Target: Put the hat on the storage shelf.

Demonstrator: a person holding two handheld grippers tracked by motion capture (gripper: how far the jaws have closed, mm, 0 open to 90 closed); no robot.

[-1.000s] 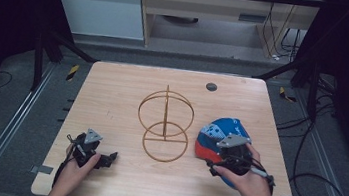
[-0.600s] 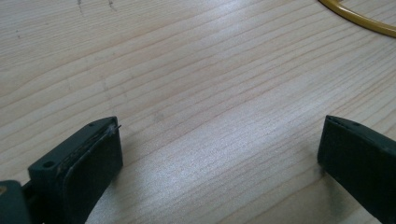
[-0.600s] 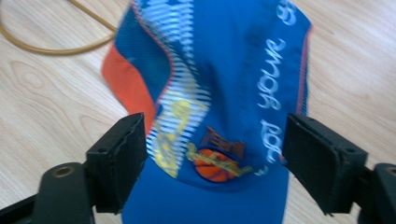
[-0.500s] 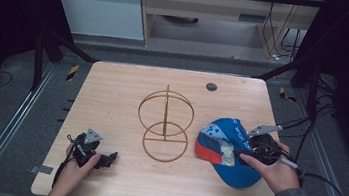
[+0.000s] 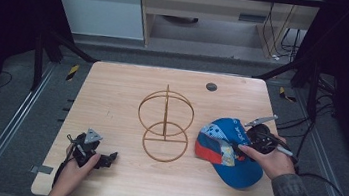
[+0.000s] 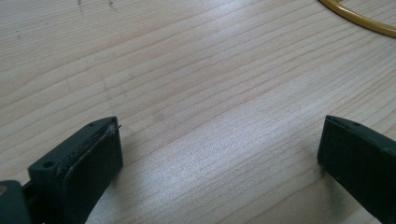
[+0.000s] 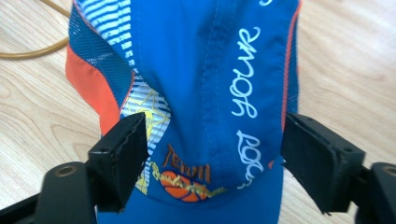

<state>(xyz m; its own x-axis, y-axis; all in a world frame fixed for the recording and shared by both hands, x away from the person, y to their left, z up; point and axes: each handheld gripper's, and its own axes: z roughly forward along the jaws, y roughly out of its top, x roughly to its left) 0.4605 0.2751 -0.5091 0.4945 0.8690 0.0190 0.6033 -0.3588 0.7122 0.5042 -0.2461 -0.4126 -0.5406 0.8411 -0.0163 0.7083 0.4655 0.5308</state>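
A blue cap (image 5: 224, 147) with orange and patterned panels lies on the wooden table (image 5: 112, 95) at the right, its brim toward the front edge. My right gripper (image 5: 248, 140) is at the cap's right side, pointing left over it. In the right gripper view the cap's crown (image 7: 210, 70) lies between and under the jaws of that gripper (image 7: 215, 135); they have just been opening and the pads stand clear of the cloth. My left gripper (image 5: 110, 158) rests open at the front left over bare wood (image 6: 219, 140).
A gold wire stand (image 5: 164, 122) made of rings on an upright post occupies the table's middle, just left of the cap; its base ring (image 6: 359, 16) curves past in the left gripper view. A small dark disc (image 5: 211, 87) sits near the far edge.
My right hand has moved to the right, and the cap has slid right with it, its brim now nearer the front right. The left hand has kept still.
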